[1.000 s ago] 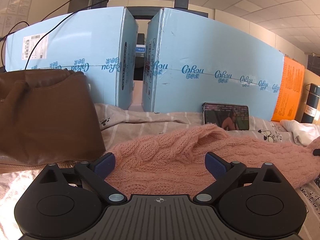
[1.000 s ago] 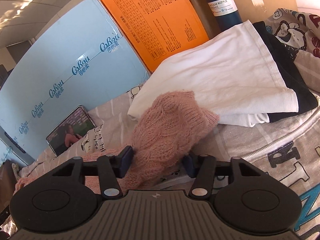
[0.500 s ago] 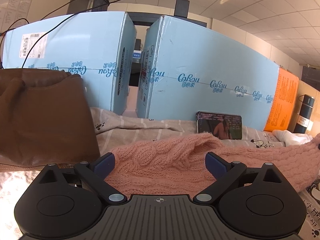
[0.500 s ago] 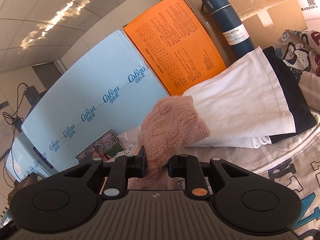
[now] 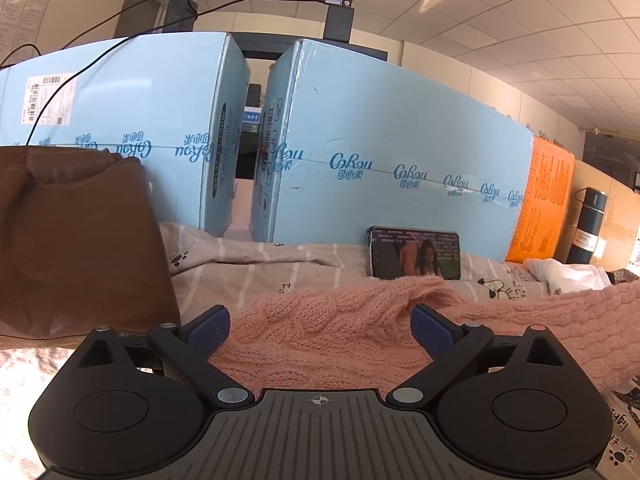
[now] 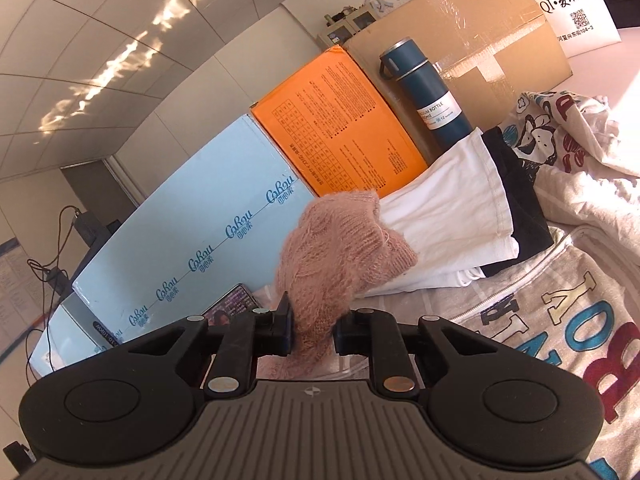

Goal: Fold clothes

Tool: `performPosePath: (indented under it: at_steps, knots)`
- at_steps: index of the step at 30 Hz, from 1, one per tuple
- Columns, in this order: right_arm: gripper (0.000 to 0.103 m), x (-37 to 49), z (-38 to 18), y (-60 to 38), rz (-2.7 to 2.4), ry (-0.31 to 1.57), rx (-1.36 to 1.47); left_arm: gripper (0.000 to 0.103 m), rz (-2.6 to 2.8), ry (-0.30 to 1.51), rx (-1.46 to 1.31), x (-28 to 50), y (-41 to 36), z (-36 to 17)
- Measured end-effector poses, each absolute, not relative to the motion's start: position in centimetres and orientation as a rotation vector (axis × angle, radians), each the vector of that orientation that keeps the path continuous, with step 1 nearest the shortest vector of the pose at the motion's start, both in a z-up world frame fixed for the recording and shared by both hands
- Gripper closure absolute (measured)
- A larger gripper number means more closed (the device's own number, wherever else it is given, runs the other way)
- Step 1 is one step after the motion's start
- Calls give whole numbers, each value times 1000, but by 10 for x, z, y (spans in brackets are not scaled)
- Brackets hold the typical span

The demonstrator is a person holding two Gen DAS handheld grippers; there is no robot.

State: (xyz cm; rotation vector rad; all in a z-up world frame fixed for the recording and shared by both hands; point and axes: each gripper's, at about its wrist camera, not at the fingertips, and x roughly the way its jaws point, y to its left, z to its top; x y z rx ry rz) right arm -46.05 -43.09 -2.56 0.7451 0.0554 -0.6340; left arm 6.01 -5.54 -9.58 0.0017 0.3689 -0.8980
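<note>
Across the bedsheet [image 5: 280, 276] lies our soft, light pink cable-knit sweater [image 5: 320, 332], its cuff pinched in the right gripper [image 6: 313, 330] while the left gripper [image 5: 320, 320] gapes wide, empty, best taking a thick bunched edge.

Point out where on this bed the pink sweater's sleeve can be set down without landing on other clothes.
Free: the striped sheet between the brown garment and the phone, in front of the blue boxes.

Crowded: beyond the right gripper, which is shut on the pink sweater; the folded white garment, a dark one and the lettered sweatshirt lie there.
</note>
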Motion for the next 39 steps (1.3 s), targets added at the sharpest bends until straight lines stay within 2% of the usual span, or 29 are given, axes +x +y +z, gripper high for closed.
performPosePath:
  at_steps: [7,14,22,25,27,29,32,35,39]
  knots:
    - [87,-458,-20,-421,-833,119,587,4,-919,363,-9,55,-54,-95]
    - [87,-395,-9,-390,-649,177,414,4,-925,366,-19,54,-53,-95]
    - [86,-324,-31,-363,-511,340,342,3,-915,370,-48,57,-49,-94]
    - [80,-311,-37,-354,-501,377,322,1,-915,368,-56,57,-47,-94]
    - [67,-310,-37,-348,-468,381,308,1,-919,366,-61,57,-47,-93]
    - [49,-308,-38,-342,-435,385,293,1,-920,367,-62,58,-47,-93]
    - [33,-306,-39,-333,-385,391,272,1,-920,368,-63,58,-47,-94]
    - [28,-305,-39,-324,-335,396,250,1,-922,369,-62,57,-47,-94]
    - [28,-302,-40,-312,-268,402,223,1,-921,371,-61,58,-47,-94]
